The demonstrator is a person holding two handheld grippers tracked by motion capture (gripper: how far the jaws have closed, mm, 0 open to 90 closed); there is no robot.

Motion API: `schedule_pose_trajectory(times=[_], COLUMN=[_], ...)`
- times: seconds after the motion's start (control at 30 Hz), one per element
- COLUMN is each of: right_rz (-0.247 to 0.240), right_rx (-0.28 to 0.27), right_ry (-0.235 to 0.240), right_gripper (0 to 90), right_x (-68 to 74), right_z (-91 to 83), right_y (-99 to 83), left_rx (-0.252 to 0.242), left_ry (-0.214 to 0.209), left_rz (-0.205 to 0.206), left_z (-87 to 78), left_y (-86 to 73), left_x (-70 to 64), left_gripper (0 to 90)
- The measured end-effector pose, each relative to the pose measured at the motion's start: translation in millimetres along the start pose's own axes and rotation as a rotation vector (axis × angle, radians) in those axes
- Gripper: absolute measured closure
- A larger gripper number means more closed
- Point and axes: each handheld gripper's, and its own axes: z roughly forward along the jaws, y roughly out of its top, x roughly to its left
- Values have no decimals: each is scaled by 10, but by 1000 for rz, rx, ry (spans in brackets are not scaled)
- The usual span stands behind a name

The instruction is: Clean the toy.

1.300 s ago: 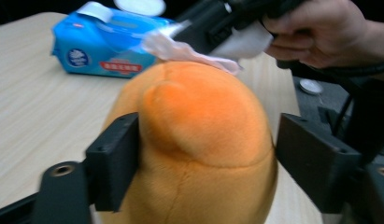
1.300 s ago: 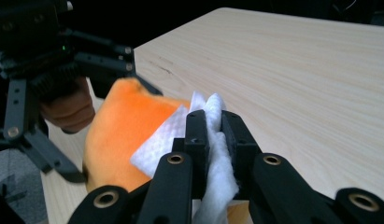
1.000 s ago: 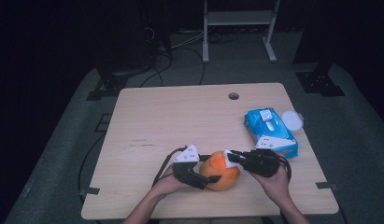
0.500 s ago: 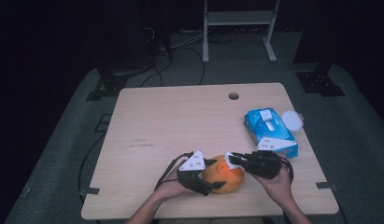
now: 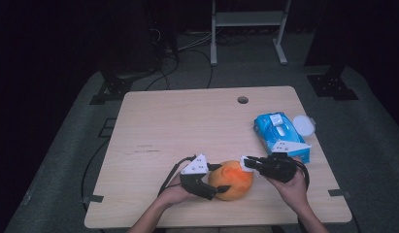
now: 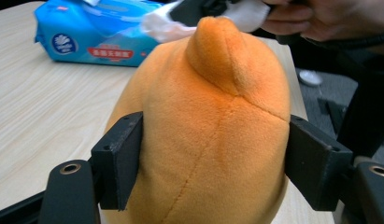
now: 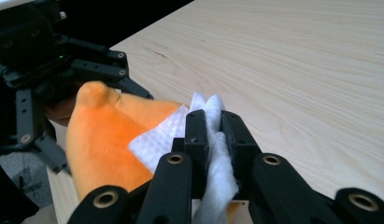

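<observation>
Orange plush (image 5: pixel 231 179) near the bench's (image 5: pixel 187 126) front edge, squeezed between the left claw's (image 5: pixel 217 178) jaws, right claw (image 5: pixel 246 163) clamped tight on a white wipe (image 7: pixel 199 126) pressed against the plush's top, blue wipes pack (image 5: pixel 279 136) near the right edge

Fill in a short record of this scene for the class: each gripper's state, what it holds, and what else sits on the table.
left gripper: shut on the orange plush toy, one jaw on each side
right gripper: shut on a white wet wipe, pressed against the toy
table: light wood, with a round hole
other item: blue wet wipes pack, at the person's right
</observation>
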Motion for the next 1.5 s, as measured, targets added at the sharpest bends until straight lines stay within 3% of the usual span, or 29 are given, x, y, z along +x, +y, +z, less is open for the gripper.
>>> schedule_pose_trajectory(times=[0.17,0.27,0.37,0.47,0.57,0.63,0.67,0.7,0.83,0.87,0.97,1.03,1.1,1.2,1.27,1.33,1.43,1.5], right_rz=[-59,-108,-132,-99,-27,-6,12,13,-27,-77,-131,-170,-190,-157,-128,-104,-127,-135], right_rx=[-6,-15,-15,-16,-16,-17,-18,-17,-17,-15,-33,-33,-34,-44,-50,-41,-22,1], right_ry=[3,44,45,17,-11,-21,-30,-29,-3,17,47,54,29,4,-13,5,46,53], right_gripper=[810,810,809,809,809,809,809,809,810,810,809,808,809,810,810,809,808,807], right_x=[169,343,382,248,27,-27,-78,-70,55,219,394,487,512,405,321,294,351,362], right_z=[-13,27,49,62,26,6,-34,-42,-43,-4,39,59,66,47,23,12,33,51], right_y=[57,120,145,114,33,11,-13,-11,46,105,160,184,182,169,158,154,166,172], left_rx=[-9,5,7,5,-7,-13,-26,-31,-37,-30,-27,-24,-22,-23,-13,1,20,31], left_ry=[15,-1,-9,4,18,20,27,31,51,68,105,121,129,117,101,90,64,55], left_rz=[-45,2,15,9,-23,-39,-81,-94,-109,-103,-117,-103,-97,-100,-70,-27,51,77], left_z=[-2,8,-1,-24,-51,-60,-69,-65,-28,8,49,84,96,95,108,139,164,154], left_y=[-2,1,-2,3,1,-5,-14,-14,0,18,45,53,60,55,60,75,70,73], left_x=[18,-21,-31,-12,38,58,91,98,66,27,-39,-83,-100,-87,-116,-167,-235,-248], left_gripper=[277,276,276,289,302,307,307,306,301,297,294,296,302,304,303,294,281,274])
